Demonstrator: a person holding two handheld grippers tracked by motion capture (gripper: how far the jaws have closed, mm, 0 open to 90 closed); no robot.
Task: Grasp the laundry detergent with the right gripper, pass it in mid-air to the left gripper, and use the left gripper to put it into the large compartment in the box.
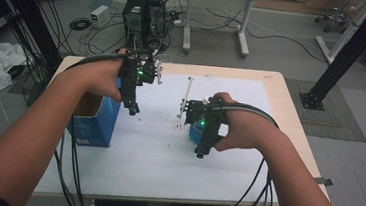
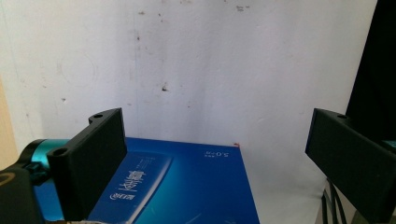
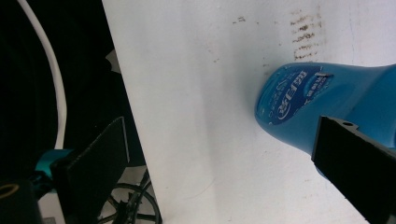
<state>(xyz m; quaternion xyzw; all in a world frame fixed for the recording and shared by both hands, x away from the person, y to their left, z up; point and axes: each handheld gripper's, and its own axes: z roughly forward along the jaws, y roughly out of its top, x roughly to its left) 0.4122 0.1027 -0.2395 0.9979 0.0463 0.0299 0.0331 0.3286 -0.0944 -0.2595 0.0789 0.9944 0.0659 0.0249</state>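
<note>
A blue carton point(image 1: 95, 124) with its top open stands at the table's left edge. In the left gripper view its printed blue face point(image 2: 187, 182) lies low between the jaws. My left gripper point(image 1: 133, 109) point(image 2: 217, 140) hovers beside it, open and holding nothing. A blue bottle point(image 1: 195, 132) lies on the white sheet point(image 1: 156, 156) near the middle. In the right gripper view the bottle point(image 3: 299, 100) sits at the right, partly behind the right jaw. My right gripper point(image 1: 200, 153) point(image 3: 222, 144) is over it, open, jaws apart from it.
Dark smudges point(image 1: 179, 127) mark the sheet near the bottle. Two computer towers point(image 1: 146, 12) and loose cables point(image 1: 80, 23) sit on the floor behind the table. A black frame post point(image 1: 348, 52) stands at the right. The table's near edge point(image 3: 135, 154) borders dark floor.
</note>
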